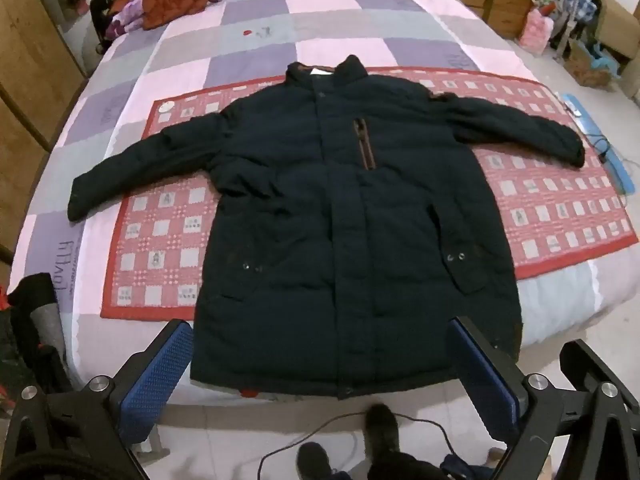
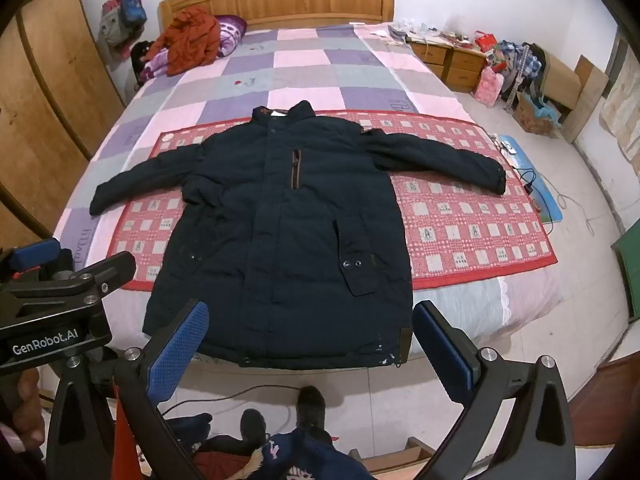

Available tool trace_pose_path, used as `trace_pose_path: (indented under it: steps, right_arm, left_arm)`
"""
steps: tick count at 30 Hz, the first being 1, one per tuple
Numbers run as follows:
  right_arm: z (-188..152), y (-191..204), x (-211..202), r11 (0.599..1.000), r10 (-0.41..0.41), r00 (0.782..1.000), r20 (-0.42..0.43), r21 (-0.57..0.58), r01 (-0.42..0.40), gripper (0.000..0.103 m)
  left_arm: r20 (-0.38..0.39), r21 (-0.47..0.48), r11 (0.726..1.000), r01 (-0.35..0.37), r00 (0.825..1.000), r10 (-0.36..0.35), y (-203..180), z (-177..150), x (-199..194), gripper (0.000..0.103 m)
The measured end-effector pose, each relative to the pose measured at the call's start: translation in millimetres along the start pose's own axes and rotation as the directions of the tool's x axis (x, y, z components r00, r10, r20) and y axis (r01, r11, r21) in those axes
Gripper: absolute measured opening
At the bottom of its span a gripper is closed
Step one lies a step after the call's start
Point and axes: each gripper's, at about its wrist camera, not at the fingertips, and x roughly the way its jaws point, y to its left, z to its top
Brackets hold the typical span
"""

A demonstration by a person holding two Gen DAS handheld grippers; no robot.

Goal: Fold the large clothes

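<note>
Both tongs are apart and empty: your left gripper (image 1: pixel 324 368) and right gripper (image 2: pixel 312 344) hang just off the foot of the bed (image 2: pixel 248 64), nothing gripped. The navy padded jacket (image 2: pixel 280 232) lies flat, front up, on the red patterned mat (image 2: pixel 472 224), sleeves spread, hem at the bed edge over the floor. Risks, left to right: the left sleeve (image 1: pixel 132 172) runs off the mat, so a one-sided pull likely skews the body; thick padding may slip from the pads; the hem can slide off the edge; the floor cable (image 1: pixel 316 430) could snag your feet. Containers: cardboard box (image 2: pixel 532 114) far right, contents unclear.
</note>
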Motion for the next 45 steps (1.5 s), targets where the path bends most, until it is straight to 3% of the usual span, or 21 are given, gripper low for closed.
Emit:
trace_pose_path:
  steps: [24,45]
  right_arm:
    - [1.2,1.4,-6.8,1.000,-0.012,1.000,0.002,0.015,0.012,0.103]
    - [-20.1,28.5,-22.1,0.997,-0.044,0.998,0.045,0.061,0.041,0.103]
  left_arm:
    - [0.007,0.005,1.000,0.021,1.000,-0.021,10.3,4.4,-3.2,0.103]
    - [0.043,0.024,0.999,0.034,0.998,-0.035,26.3,0.2,-16.6,0.103]
